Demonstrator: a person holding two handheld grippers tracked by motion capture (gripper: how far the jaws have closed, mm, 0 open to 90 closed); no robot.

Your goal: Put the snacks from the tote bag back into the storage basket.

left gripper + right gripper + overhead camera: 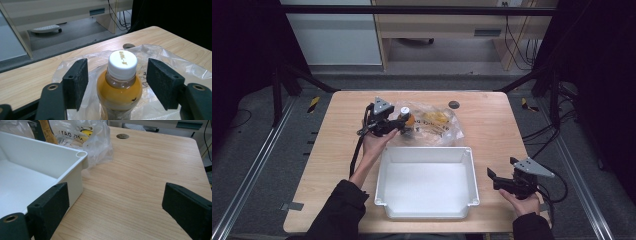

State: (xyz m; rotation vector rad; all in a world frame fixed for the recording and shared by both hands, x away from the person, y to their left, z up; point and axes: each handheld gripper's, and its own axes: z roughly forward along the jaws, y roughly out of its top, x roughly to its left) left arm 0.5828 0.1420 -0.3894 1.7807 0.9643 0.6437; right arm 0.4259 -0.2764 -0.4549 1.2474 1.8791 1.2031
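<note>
The work in hand looks like moving items out of a clear plastic bag (pixel 439 125) into the white bin (pixel 427 185), and it stands at the very start. The bin sits at the near middle of the table (pixel 492 115), and its floor is bare in both the high view and the right gripper view, so nothing has been placed yet.

The left gripper (pixel 117 82) is at the far left part of the table, at the mouth of the bag. Its fingers (pixel 76 81) stand apart on either side of an orange juice bottle (pixel 119 91) with a white cap (pixel 122 63). The bottle stands upright on the crumpled plastic, just beyond the bin's far rim. There is a visible gap between each finger and the bottle, so the grasp is lined up but not yet made.

The right gripper (pixel 502 176) rests low at the near right, just beside the bin's right wall, with its fingers (pixel 50 206) wide apart and nothing between them. It seems to be waiting.

Other yellow packaged goods (pixel 436 120) lie inside the bag to the right of the bottle; what they are is too blurred to tell.

What is left, by this reading: closing on the bottle, lifting it clear of the plastic, setting it in the bin, then likely the remaining bag contents.
</note>
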